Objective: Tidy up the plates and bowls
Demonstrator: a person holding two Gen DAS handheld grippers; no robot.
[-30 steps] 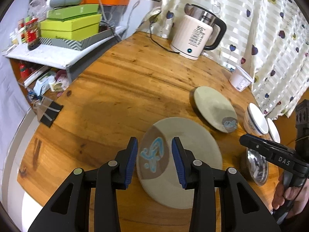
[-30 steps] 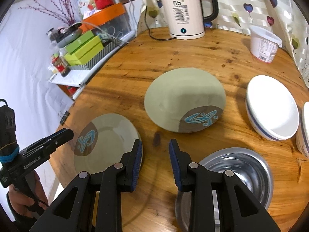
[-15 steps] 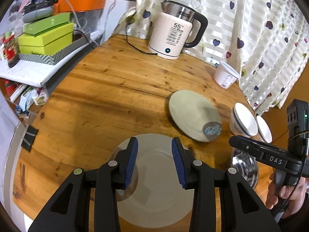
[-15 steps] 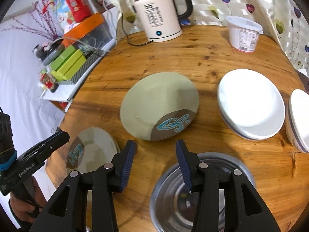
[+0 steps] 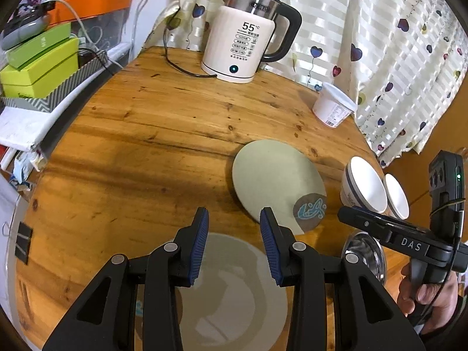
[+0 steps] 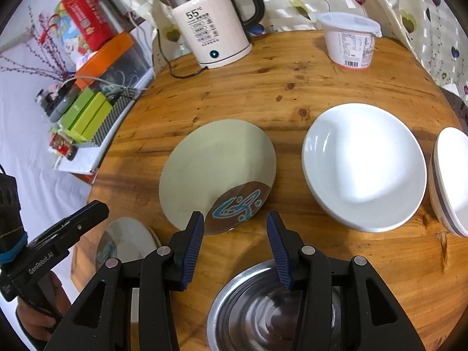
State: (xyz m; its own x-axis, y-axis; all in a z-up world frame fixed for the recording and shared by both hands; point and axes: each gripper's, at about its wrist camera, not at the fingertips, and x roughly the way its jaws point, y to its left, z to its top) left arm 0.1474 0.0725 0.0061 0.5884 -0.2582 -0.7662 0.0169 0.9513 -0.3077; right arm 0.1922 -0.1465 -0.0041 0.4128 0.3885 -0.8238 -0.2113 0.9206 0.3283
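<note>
On the round wooden table (image 6: 292,67), both grippers hover with jaws apart and empty: left gripper (image 5: 234,231) above a grey plate (image 5: 234,301), right gripper (image 6: 232,234) above a steel bowl (image 6: 248,313).

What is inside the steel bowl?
The steel bowl shows only bare, shiny metal with blurred reflections; the right gripper above it covers part of its inside, so that part cannot be checked.

Grey-green plate (image 6: 216,172), blue motif
</note>
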